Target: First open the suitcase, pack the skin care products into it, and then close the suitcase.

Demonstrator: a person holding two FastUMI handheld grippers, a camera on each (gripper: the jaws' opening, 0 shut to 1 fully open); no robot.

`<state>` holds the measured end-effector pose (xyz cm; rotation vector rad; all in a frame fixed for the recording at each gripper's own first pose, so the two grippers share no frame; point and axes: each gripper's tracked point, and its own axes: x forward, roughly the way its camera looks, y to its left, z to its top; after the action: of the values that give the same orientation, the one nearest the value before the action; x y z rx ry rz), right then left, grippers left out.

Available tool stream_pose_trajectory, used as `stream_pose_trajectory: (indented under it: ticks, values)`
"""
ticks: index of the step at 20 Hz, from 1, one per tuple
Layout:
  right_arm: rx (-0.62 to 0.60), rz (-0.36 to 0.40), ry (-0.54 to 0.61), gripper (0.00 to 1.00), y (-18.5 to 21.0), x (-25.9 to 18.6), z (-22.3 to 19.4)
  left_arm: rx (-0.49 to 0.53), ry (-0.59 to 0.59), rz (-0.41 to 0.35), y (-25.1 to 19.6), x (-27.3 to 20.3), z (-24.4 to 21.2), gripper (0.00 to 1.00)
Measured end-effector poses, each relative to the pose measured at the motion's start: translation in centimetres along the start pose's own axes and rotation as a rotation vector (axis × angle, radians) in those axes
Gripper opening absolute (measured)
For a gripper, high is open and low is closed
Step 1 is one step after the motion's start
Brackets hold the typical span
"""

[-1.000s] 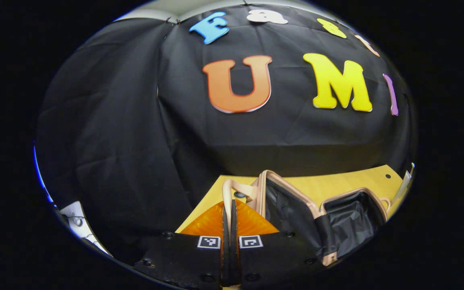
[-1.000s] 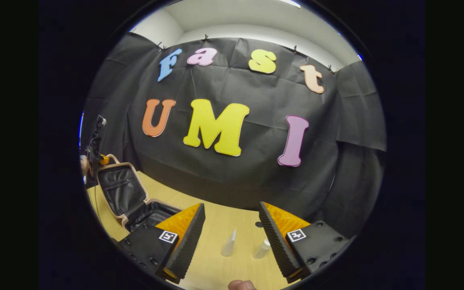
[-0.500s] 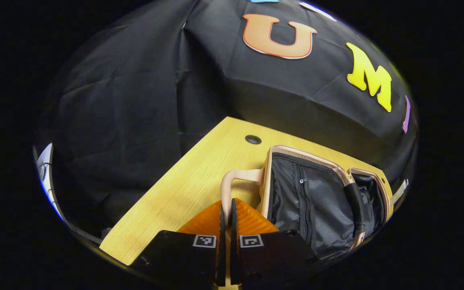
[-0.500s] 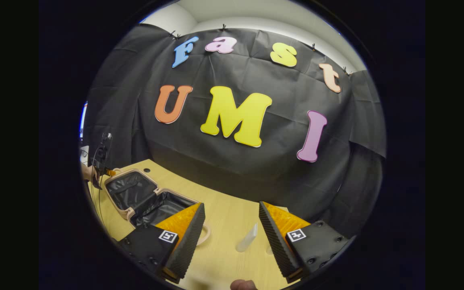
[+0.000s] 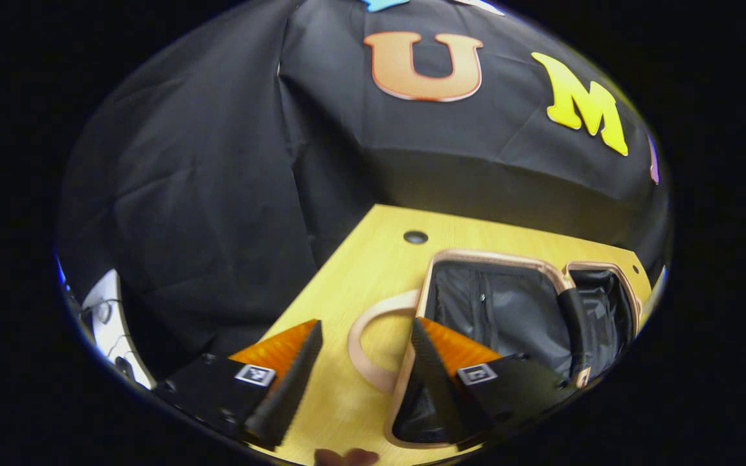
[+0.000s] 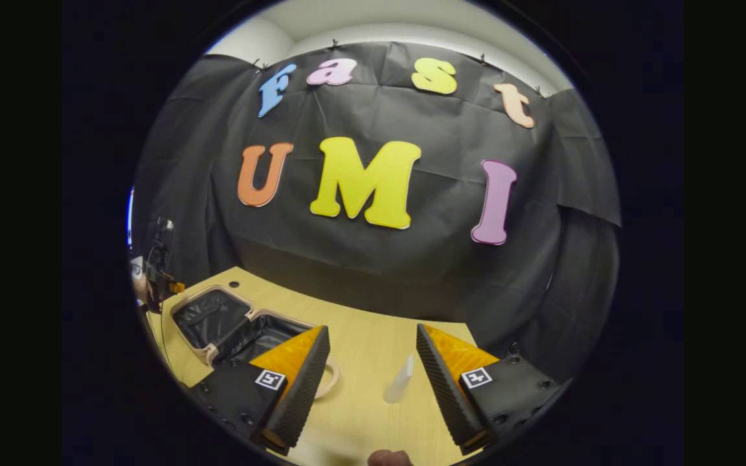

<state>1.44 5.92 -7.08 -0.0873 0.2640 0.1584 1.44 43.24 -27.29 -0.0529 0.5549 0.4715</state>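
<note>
The pink suitcase [image 5: 493, 254] lies open and flat on the wooden table [image 5: 360, 272], both black-lined halves facing up. Its looped handle [image 5: 352, 336] rests on the table between the fingers of my left gripper [image 5: 363, 369], which is open and holds nothing. In the right gripper view the suitcase [image 6: 208, 317] sits at the left with the left gripper [image 6: 159, 279] behind it. My right gripper [image 6: 373, 382] is open above the table, and a small clear bottle [image 6: 399, 387] lies between its fingers, untouched.
The black cloth wall hangs close behind the table [image 6: 360, 349]. A round cable hole [image 5: 416, 237] sits in the tabletop beyond the suitcase. The suitcase's second handle [image 6: 330, 382] lies beside my right gripper's left finger. A fingertip [image 6: 389, 458] shows at the bottom edge.
The left gripper lowered the lid flat onto the table, let go of the handle and opened. The right gripper stayed open and barely shifted; one bottle slid behind its right finger.
</note>
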Motion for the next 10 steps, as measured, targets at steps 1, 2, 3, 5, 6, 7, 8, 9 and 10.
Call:
stream_pose_trajectory:
  ticks: [1,2,3,5,6,7,8,9,10]
  values:
    - [0.014,-0.006,-0.007,0.8,-1.0,-0.3,-0.1,0.004,-0.028,-0.023,-1.7,-1.5,1.5,0.98]
    - [0.025,-0.016,-0.017,0.8,-2.2,-0.5,-0.1,0.007,-0.061,-0.045,-3.9,-3.3,2.9,0.96]
    - [0.035,-0.023,-0.025,0.8,-3.4,-0.6,-0.2,0.005,-0.082,-0.082,-6.7,-5.1,4.0,0.96]
    - [0.058,-0.029,-0.031,0.8,-5.7,-1.0,-0.6,-0.016,-0.114,-0.123,-12.3,-8.3,5.5,0.96]
    - [0.072,-0.03,-0.03,0.8,-6.9,-1.0,-1.0,-0.04,-0.131,-0.138,-15.1,-9.8,6.2,0.96]
    - [0.087,-0.029,-0.023,0.8,-8.0,-1.0,-1.4,-0.071,-0.152,-0.156,-17.9,-11.5,7.0,0.97]
    - [0.097,-0.033,-0.016,0.8,-9.0,-1.0,-1.8,-0.092,-0.161,-0.181,-20.9,-13.2,7.2,0.97]
    - [0.108,-0.043,-0.015,0.8,-10.3,-1.1,-2.0,-0.108,-0.165,-0.206,-23.6,-14.7,7.1,0.97]
    - [0.118,-0.052,-0.016,0.8,-11.4,-1.2,-2.2,-0.115,-0.175,-0.233,-26.2,-16.1,6.9,0.96]
